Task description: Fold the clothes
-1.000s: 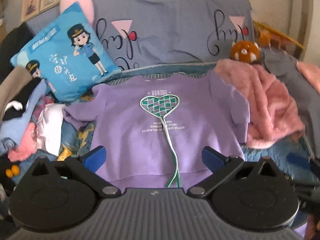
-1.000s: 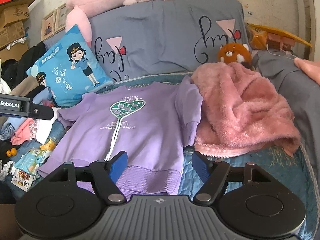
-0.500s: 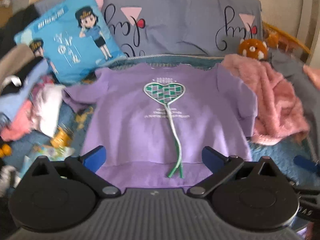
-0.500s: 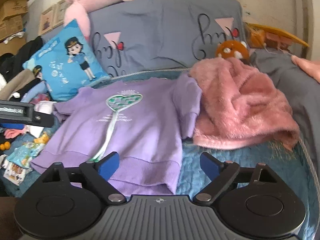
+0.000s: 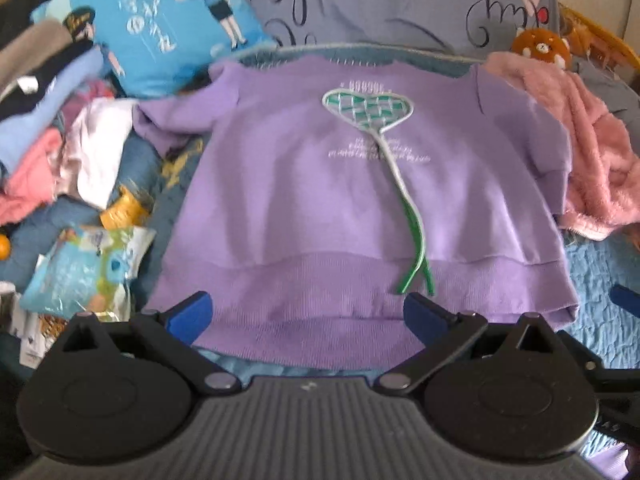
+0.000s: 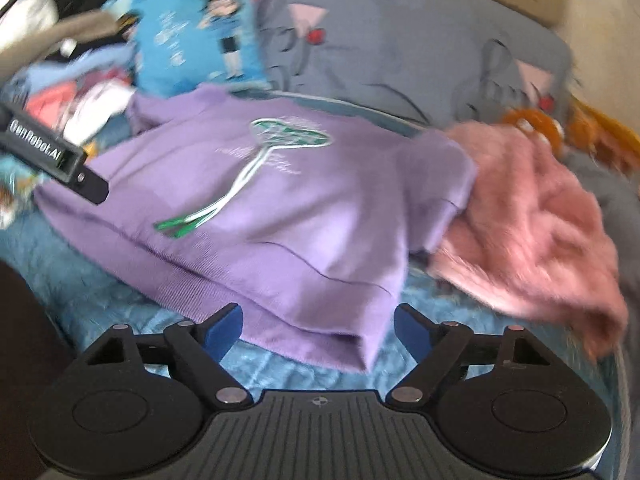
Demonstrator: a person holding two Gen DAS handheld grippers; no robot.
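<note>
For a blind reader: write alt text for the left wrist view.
A purple sweatshirt with a green heart-net design lies flat on a blue bedspread, its hem between the open left hand-held gripper. A fuzzy pink garment lies right, a blue cartoon pillow upper left.

Two wrist cameras look steeply down, close over a bed. Left faces the purple sweatshirt's (image 5: 360, 200) hem squarely; right views its (image 6: 280, 200) lower right corner, tilted. Both share sweatshirt, blue cushion (image 5: 168, 20) and pink fleece (image 6: 540, 220).
</note>
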